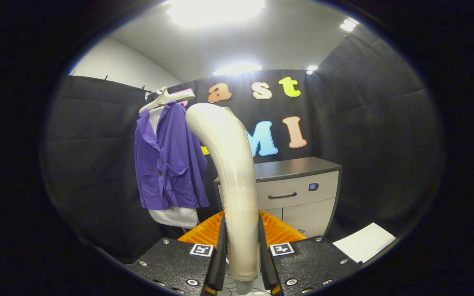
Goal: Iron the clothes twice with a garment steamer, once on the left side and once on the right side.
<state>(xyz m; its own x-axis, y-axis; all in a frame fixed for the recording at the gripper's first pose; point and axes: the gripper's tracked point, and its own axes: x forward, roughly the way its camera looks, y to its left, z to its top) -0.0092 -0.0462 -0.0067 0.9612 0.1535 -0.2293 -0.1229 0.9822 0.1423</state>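
Black booth walls, purple jacket hanging on a hanger so both sides stay reachable. Gripper fingers are clamped on the steamer handle, head aimed jacketwards.

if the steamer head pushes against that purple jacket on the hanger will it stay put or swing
The purple jacket probably gives way: it hangs loose from a hanger, its soft cloth draped in folds, so a push would likely swing or dent it. The steamer, clamped between the fingers of the hand-held gripper, looks smooth and glossy, so it should glide rather than snag.
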